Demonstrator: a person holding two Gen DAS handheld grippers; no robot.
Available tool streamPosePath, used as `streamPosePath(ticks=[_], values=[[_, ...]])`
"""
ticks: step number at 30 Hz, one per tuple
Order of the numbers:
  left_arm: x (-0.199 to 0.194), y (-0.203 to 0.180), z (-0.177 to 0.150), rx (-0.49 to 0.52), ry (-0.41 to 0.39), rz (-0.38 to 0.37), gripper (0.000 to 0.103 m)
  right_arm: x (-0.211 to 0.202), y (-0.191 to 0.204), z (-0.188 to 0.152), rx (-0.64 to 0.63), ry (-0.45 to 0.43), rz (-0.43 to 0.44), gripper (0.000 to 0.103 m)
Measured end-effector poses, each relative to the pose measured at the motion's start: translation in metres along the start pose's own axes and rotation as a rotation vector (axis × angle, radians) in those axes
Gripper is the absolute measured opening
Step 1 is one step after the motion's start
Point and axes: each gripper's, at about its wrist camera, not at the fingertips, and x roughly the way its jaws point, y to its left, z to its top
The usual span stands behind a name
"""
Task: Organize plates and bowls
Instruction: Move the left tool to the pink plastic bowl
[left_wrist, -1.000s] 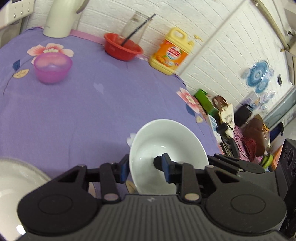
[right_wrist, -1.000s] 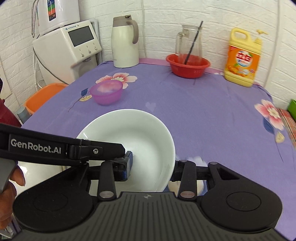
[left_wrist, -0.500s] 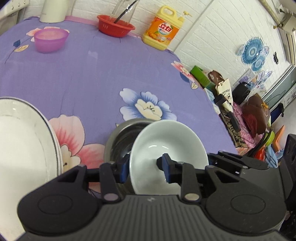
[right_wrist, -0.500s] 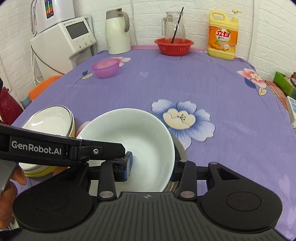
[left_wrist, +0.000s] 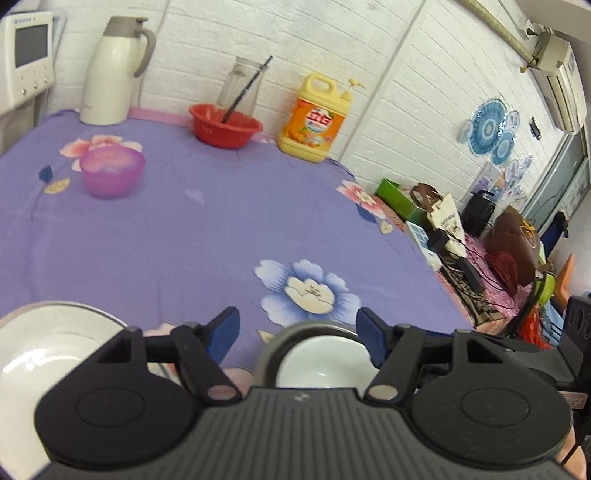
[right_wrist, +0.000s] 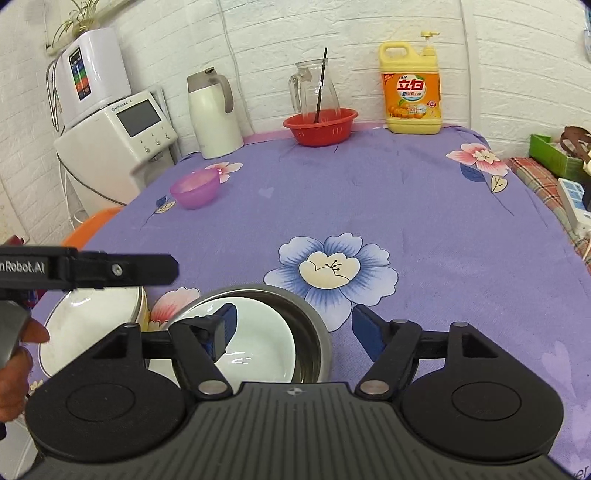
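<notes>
A white bowl (right_wrist: 258, 343) sits inside a steel bowl (right_wrist: 314, 332) at the near edge of the purple flowered table; both also show in the left wrist view, the white bowl (left_wrist: 321, 365) within the steel rim (left_wrist: 269, 354). My right gripper (right_wrist: 293, 328) is open and empty just above them. My left gripper (left_wrist: 299, 332) is open and empty, raised over the same bowls. White plates (right_wrist: 92, 321) are stacked to the left, also in the left wrist view (left_wrist: 44, 347). A pink bowl (right_wrist: 194, 190) stands farther back on the left.
At the table's back stand a white kettle (right_wrist: 214, 114), a red basin (right_wrist: 319, 125) holding a glass jug, and a yellow detergent bottle (right_wrist: 410, 88). A white appliance (right_wrist: 118, 136) is off the left edge. Clutter (left_wrist: 480, 236) lies beyond the right edge.
Both grippers held the white bowl and carried it over the steel bowl. Now both have opened and pulled back, and the white bowl rests in the steel bowl.
</notes>
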Motion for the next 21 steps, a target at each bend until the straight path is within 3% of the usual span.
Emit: streamPosePath(ticks=[11, 21], values=[[-0.012, 0.067, 0.027, -0.029, -0.024, 0.169, 0.07, 0.033, 0.007, 0.027, -0.028, 0.046, 0.045, 0.103], [-0.009, 0.123, 0.066, -0.079, -0.07, 0.229, 0.07, 0.08, 0.034, 0.085, -0.105, 0.069, 0.075, 0.103]])
